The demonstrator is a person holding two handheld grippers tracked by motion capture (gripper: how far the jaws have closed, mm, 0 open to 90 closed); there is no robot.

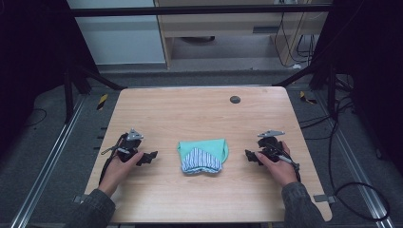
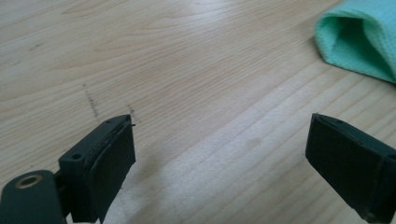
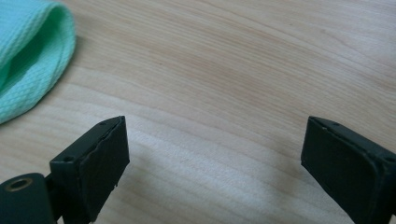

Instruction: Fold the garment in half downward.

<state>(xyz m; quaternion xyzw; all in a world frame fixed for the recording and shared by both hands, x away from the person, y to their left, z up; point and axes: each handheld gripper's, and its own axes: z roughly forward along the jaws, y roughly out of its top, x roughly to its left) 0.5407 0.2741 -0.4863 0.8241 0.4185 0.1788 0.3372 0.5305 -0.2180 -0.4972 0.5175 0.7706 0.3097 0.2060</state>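
While both grippers rest low over the table, the scene is read as follows.

Folded garment [image 1: 203, 156]: a mint-green cloth with a blue-and-white striped panel is seen lying near the middle of the wooden table [image 1: 199, 114], on its near half, between the two grippers and touched by neither.

Left gripper [image 1: 148, 157]: it is held at the garment's 9 o'clock, near it but apart, jaws pointed toward it. Its jaws are spread wide and nothing is held between them; bare wood is seen in the gap. From its own view, the garment's green edge [image 2: 362, 39] is placed at about 1 o'clock, beyond the jaw tips.

Right gripper [image 1: 252, 156]: it is held at the garment's 3 o'clock, also near but apart. Its jaws are likewise spread wide and empty. From its own view, the green fold [image 3: 30, 56] is placed at about 10 o'clock.

Dark round spot [image 1: 235, 99]: it is seen at the garment's 1 o'clock, well apart, toward the table's far edge.
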